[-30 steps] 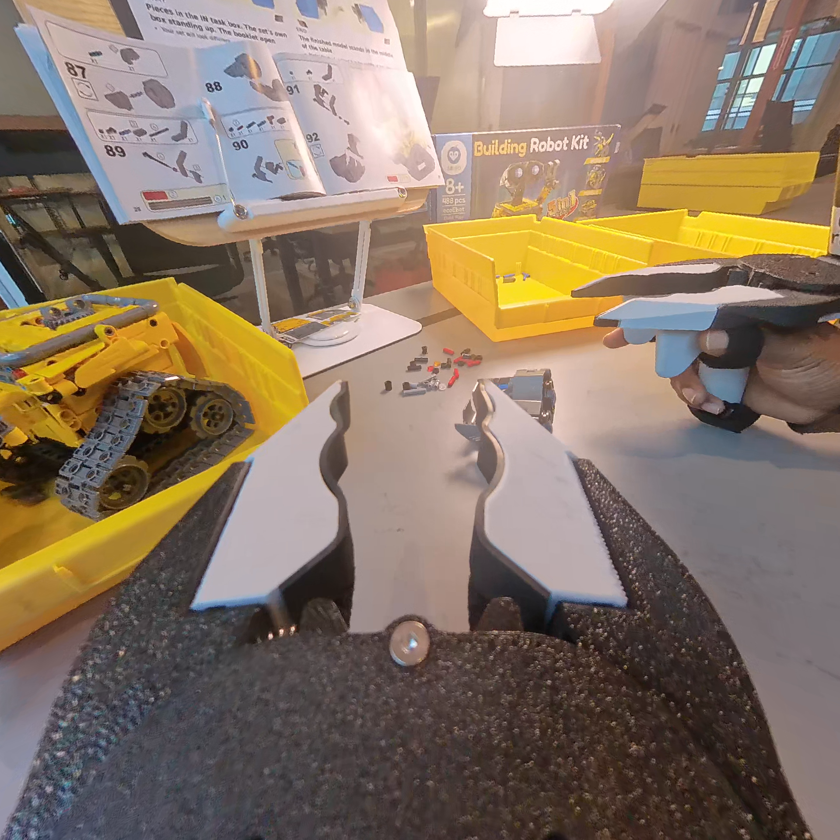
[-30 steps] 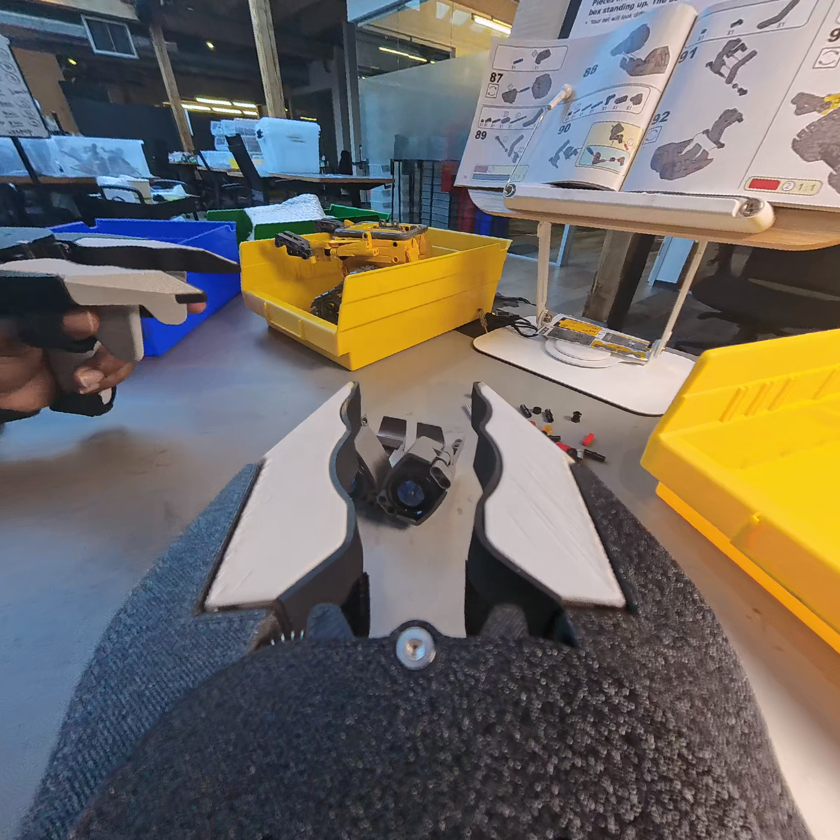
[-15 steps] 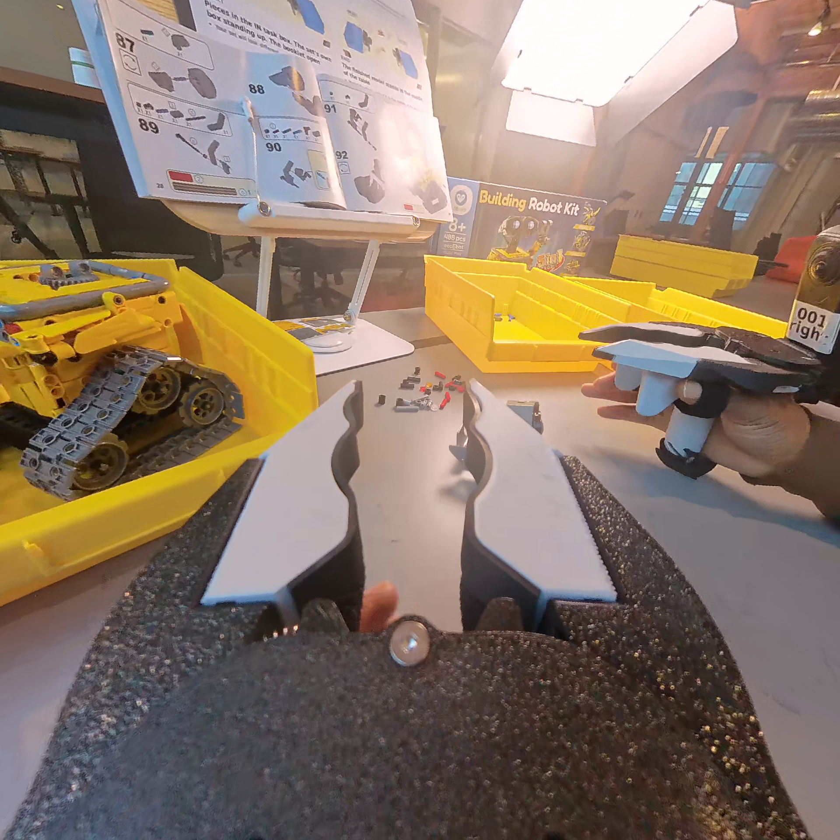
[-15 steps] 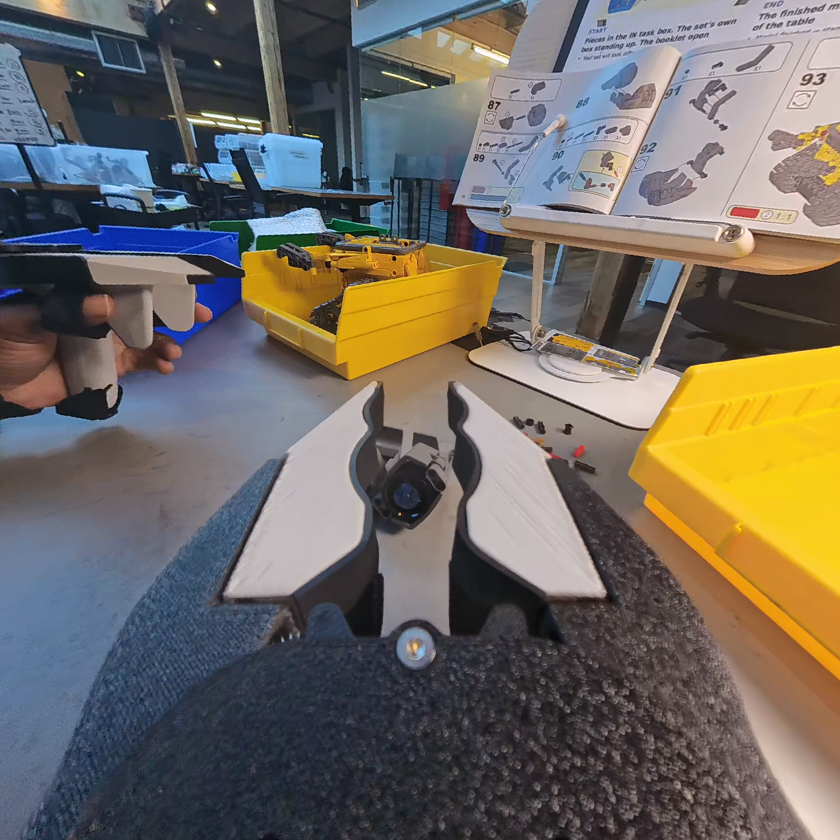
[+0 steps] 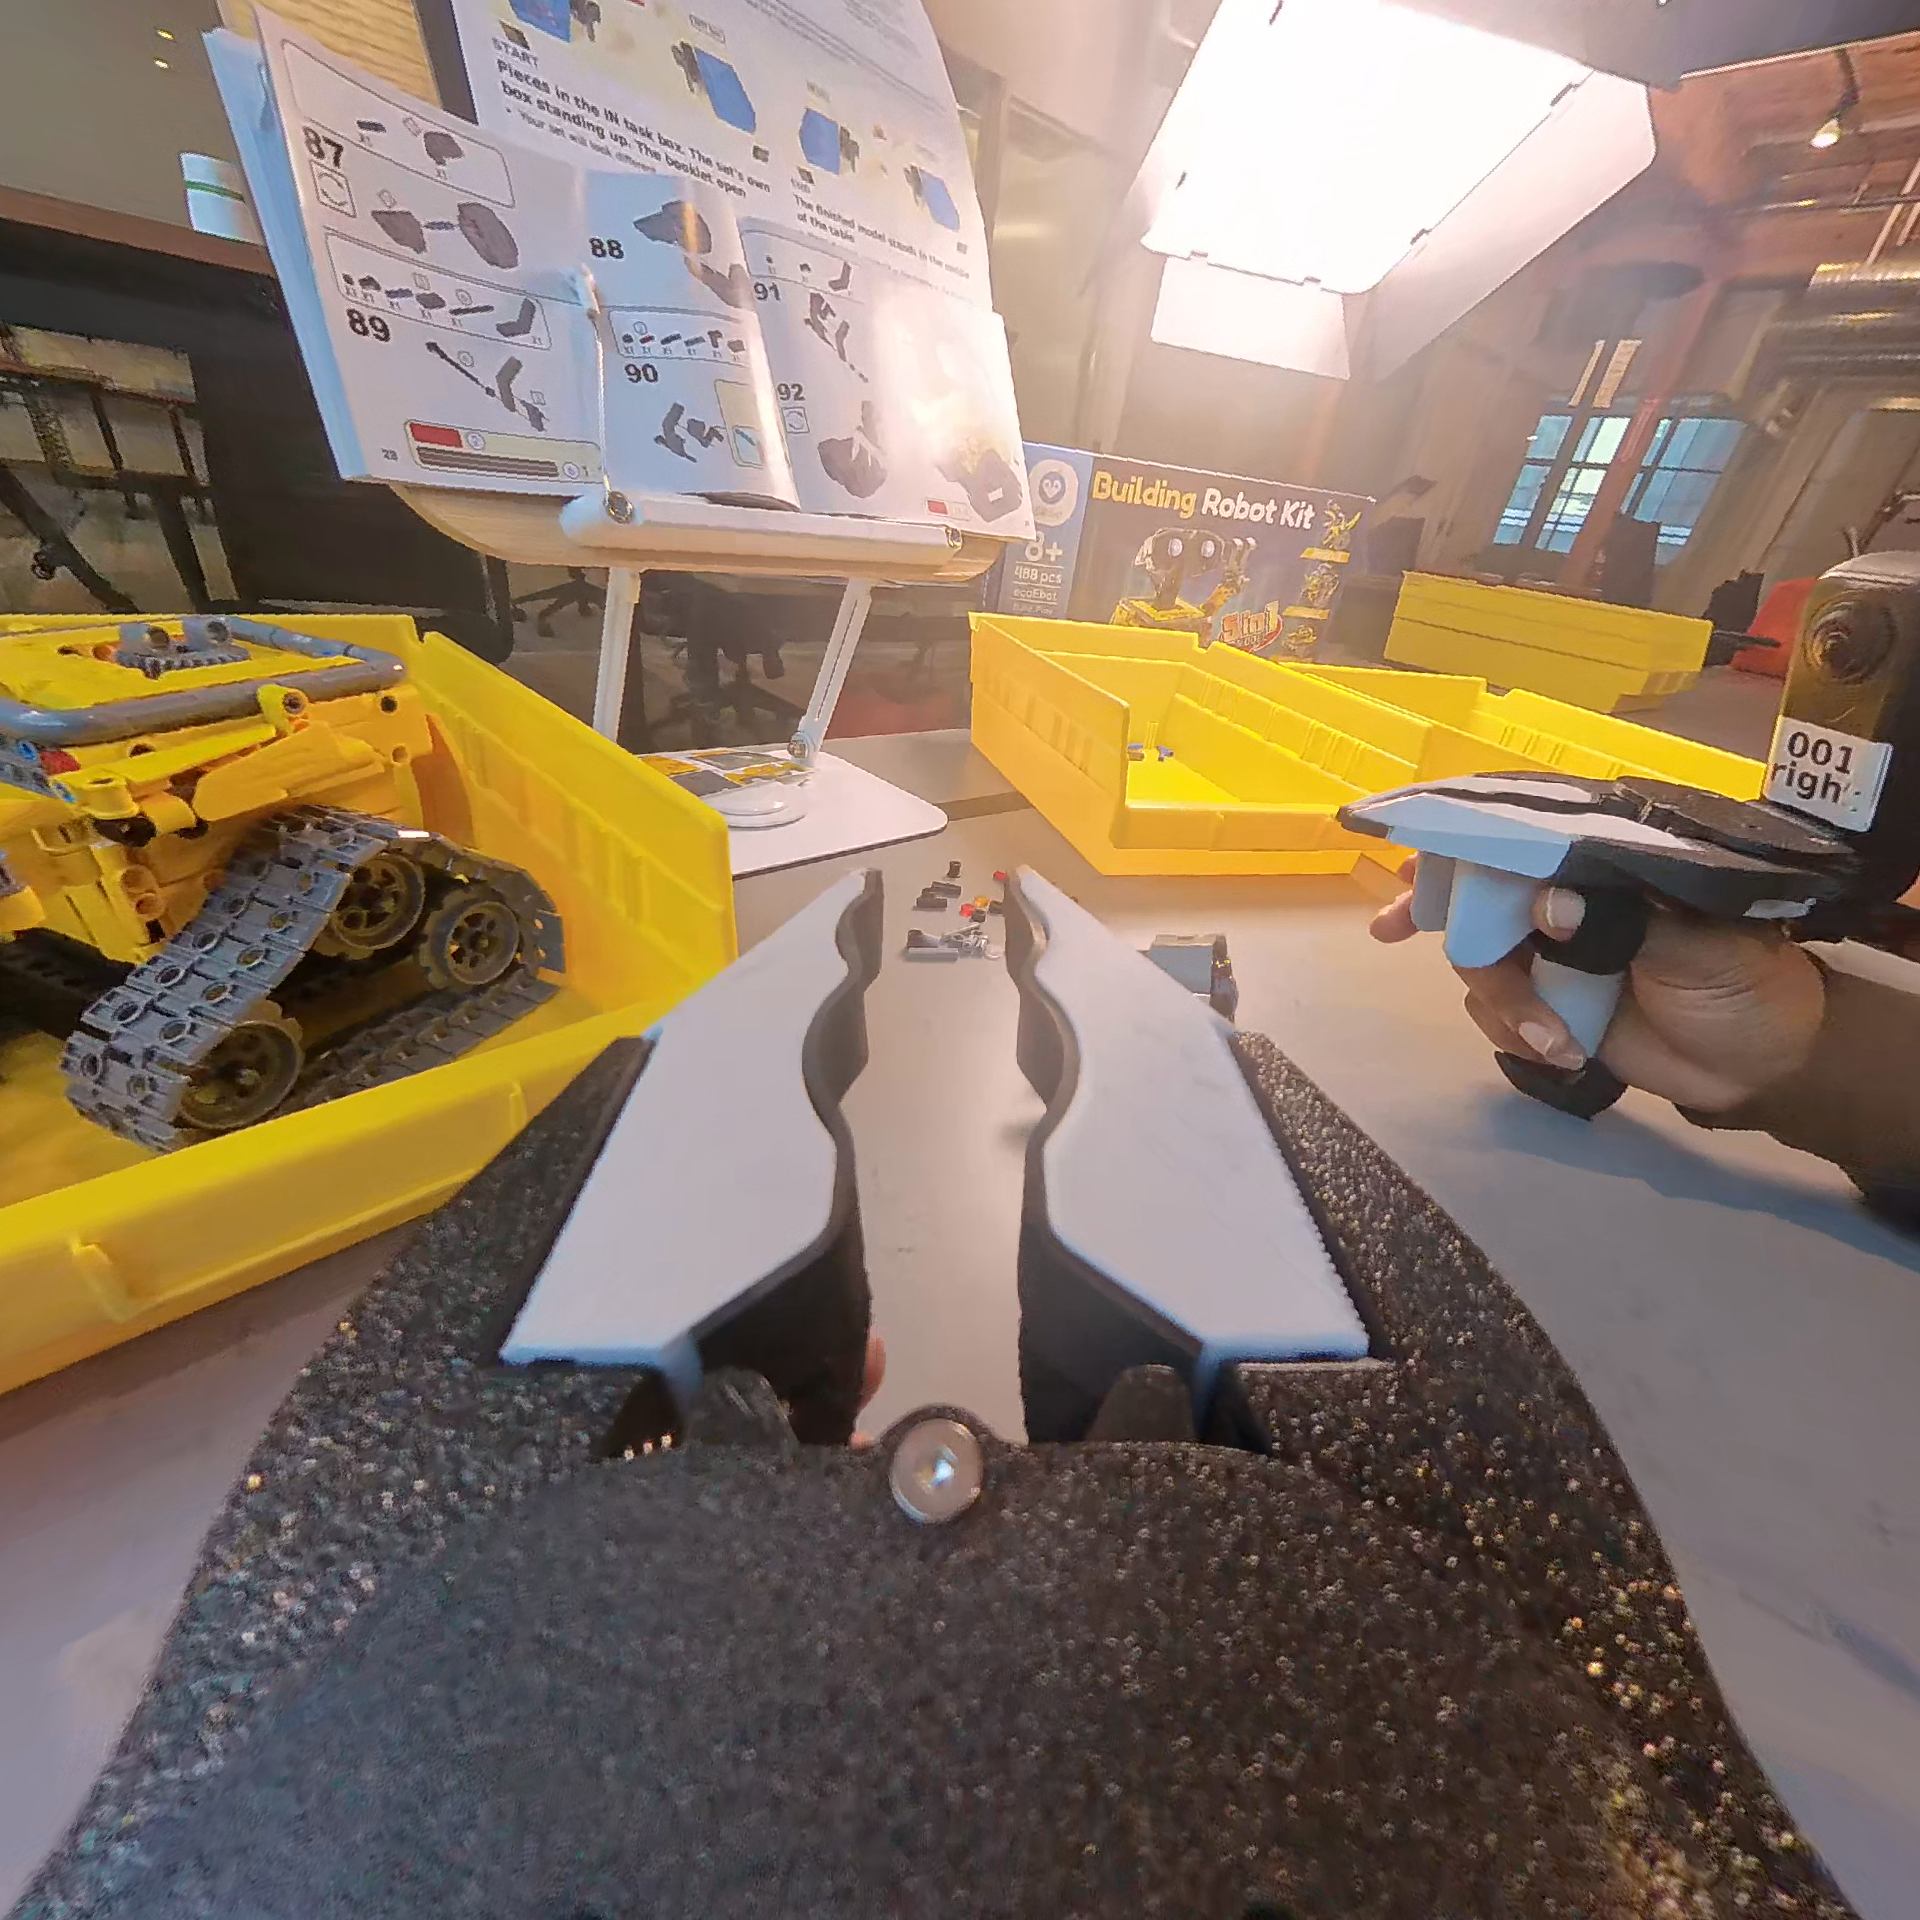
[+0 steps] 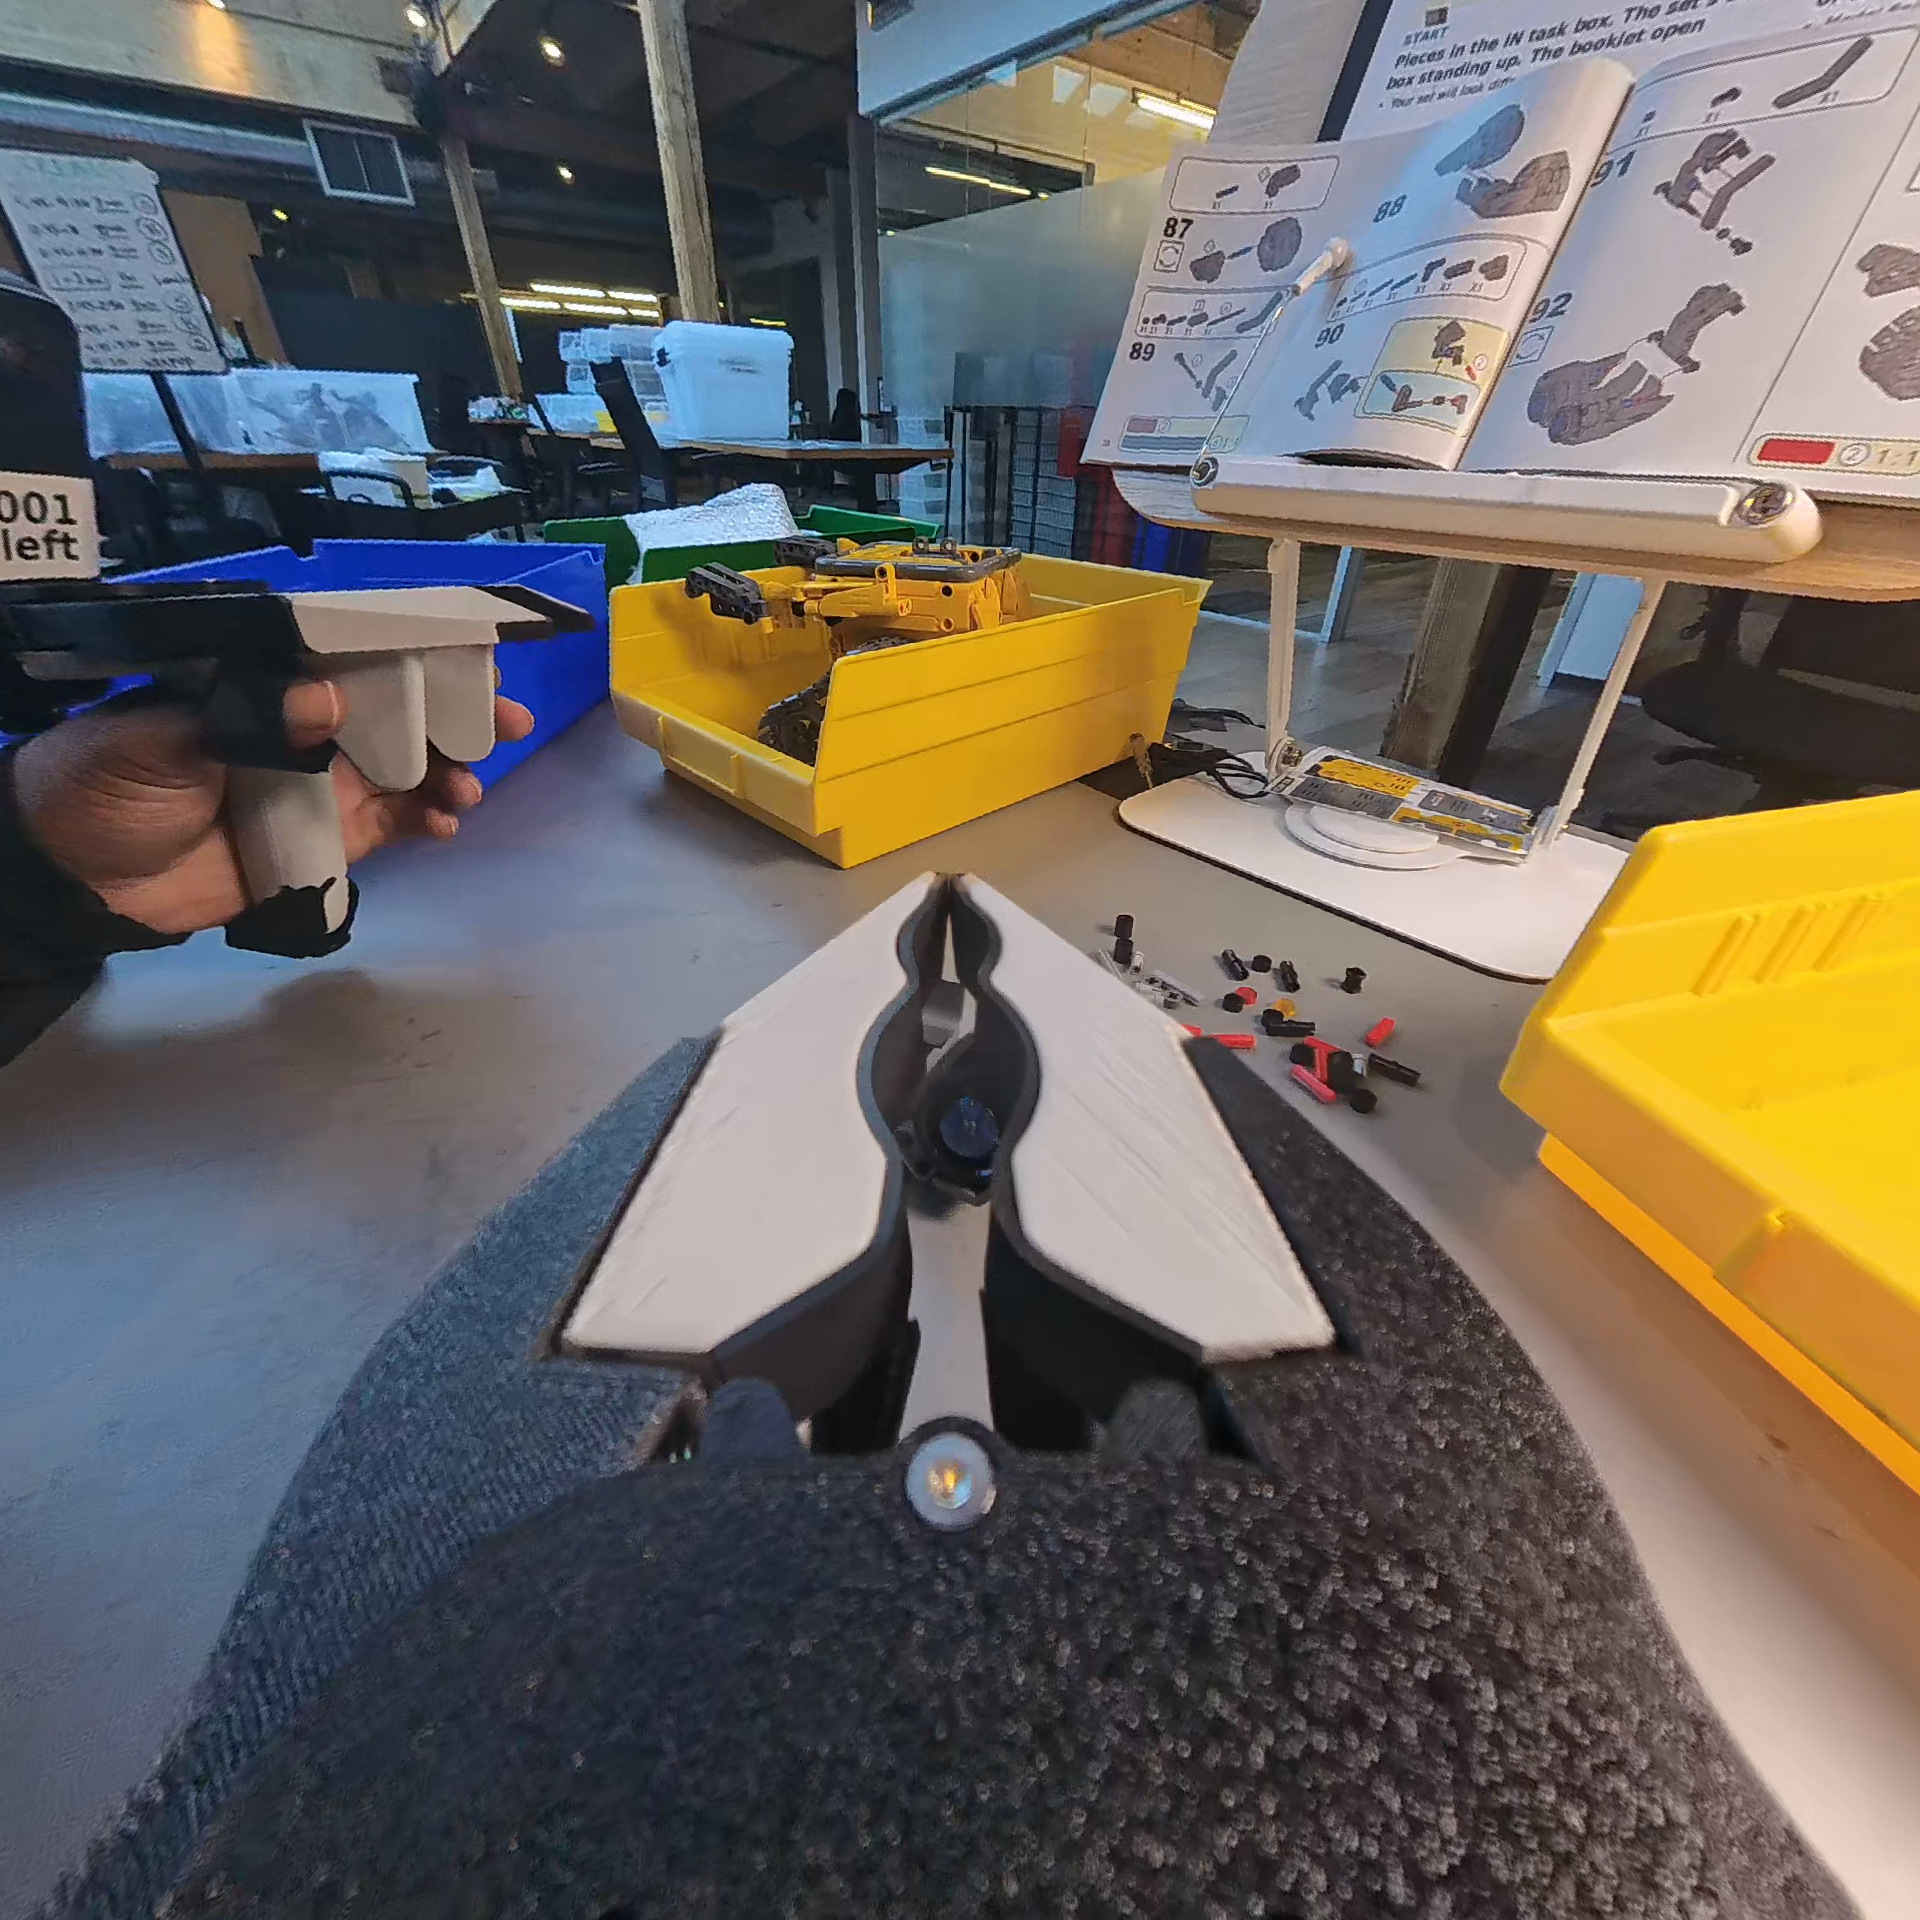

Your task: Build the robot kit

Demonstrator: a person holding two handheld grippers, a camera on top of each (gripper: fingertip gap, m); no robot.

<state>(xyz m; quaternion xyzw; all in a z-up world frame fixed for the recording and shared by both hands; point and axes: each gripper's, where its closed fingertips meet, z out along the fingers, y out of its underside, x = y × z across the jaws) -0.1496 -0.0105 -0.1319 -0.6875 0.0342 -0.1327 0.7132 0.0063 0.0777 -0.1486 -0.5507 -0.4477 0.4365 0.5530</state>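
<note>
My right gripper (image 6: 948, 883) is shut, its tips touching, and it holds nothing. Through the gap behind the tips I see a dark grey motor-like block piece (image 6: 961, 1127) with a blue centre, lying on the table below. The left wrist view shows that piece (image 5: 1190, 956) on the table and the right gripper (image 5: 1351, 821) held above it in a hand. My left gripper (image 5: 940, 883) is open and empty, with a narrow gap. It points at a scatter of small black and red pins (image 5: 951, 920), which also show in the right wrist view (image 6: 1278, 1023).
A yellow bin (image 5: 582, 831) at the left holds a yellow tracked bulldozer model (image 5: 260, 935). An open instruction booklet on a white stand (image 5: 675, 416) is behind the pins. Shallow yellow bins (image 5: 1195, 769) and a kit box (image 5: 1195, 551) are at the right. A blue bin (image 6: 416, 582) is farther off. Tip to tip, the grippers are about 20 cm apart.
My right gripper has shut and risen off the grey piece, which stays on the table. My left gripper's jaws have narrowed and it has tilted up a little.
</note>
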